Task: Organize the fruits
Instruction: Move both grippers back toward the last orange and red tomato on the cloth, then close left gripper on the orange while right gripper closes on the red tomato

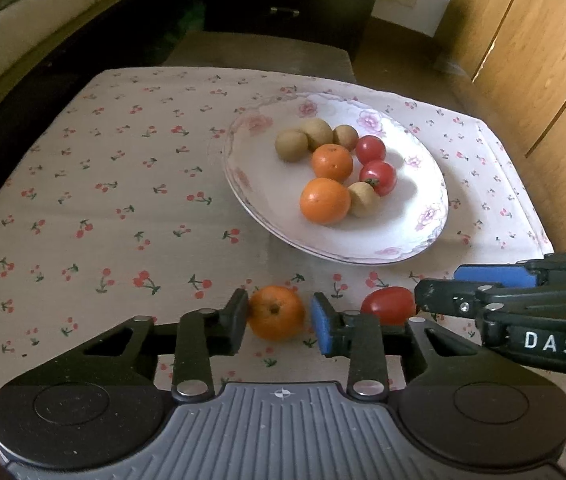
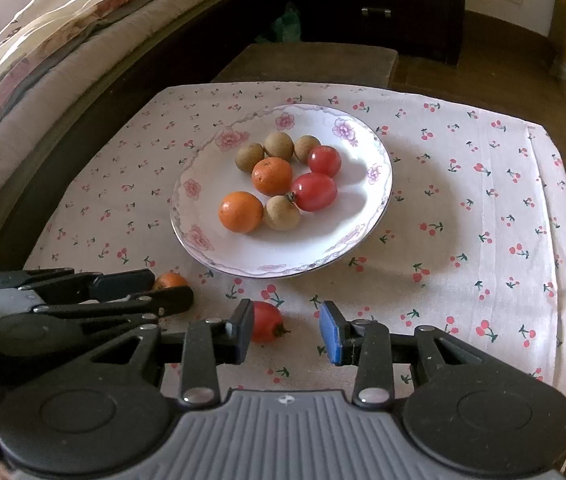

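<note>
Left wrist view: the left tool [image 1: 279, 320] is seen open over the cherry-print cloth [image 1: 123, 208] on the bench, with a loose orange [image 1: 276, 317] sitting between its fingers; the left pad looks to be touching the fruit's left side, while the blue pad on the right stands just clear of it. Just to the right, a loose red tomato [image 1: 389, 305] lies on the cloth, and the right tool [image 1: 439, 290] is seen coming in from the right edge, one finger tip right against the tomato. In the right wrist view, the right tool [image 2: 287, 330] is also shown open, the loose tomato [image 2: 266, 321] resting against its left pad with a clear gap to the blue pad on the right. The left tool [image 2: 173, 286] is seen there at the near left, with only a sliver of the orange [image 2: 170, 280] visible between its fingers. Farther off, a flowered white plate [image 2: 211, 248] sits on the cloth, already loaded: two oranges [image 2: 240, 212], two red tomatoes [image 2: 315, 191] and four small brown round fruits [image 2: 282, 213], three of them lined up at the far side and all bunched close together. A bed [image 2: 23, 92] is seen along the left, dark furniture at the far end.
</note>
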Demonstrator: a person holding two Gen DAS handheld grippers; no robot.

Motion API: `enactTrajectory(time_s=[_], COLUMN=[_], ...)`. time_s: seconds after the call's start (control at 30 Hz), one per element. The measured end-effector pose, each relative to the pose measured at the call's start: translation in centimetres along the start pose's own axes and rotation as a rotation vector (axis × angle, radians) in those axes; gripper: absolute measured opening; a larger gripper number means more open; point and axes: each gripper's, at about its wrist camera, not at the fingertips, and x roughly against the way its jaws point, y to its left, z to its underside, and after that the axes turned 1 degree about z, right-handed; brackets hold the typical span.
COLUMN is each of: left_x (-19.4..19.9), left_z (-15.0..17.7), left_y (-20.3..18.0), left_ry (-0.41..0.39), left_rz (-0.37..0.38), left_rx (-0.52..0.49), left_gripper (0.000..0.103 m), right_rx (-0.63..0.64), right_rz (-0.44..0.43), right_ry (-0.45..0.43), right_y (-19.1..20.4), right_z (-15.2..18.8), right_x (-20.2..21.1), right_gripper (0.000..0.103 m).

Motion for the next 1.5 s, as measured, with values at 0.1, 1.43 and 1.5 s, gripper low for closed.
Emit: enactTrajectory(time_s=[0.1, 1.43, 1.5], left_x=[0.2, -1.4, -1.5], left_z=[0.1, 0.0, -0.1], left_y=[0.1, 0.1, -0.1], left_ry=[0.001, 0.026, 0.021], left_rz=[0.005, 0.029, 0.023], left_rx=[-0.003, 0.041, 0.033], left_gripper=[0.038, 0.053, 0.053], right_rx=[0.003, 0.022, 0.012], right_rz=[-0.002, 0.028, 0.025], right_ry=[0.008, 0.024, 0.021], right_y=[0.1, 0.0, -0.3], right_z=[0.0, 0.6, 0.7], right_x=[-0.3, -1.6, -1.5], right_gripper=[0.037, 0.033, 0.033])
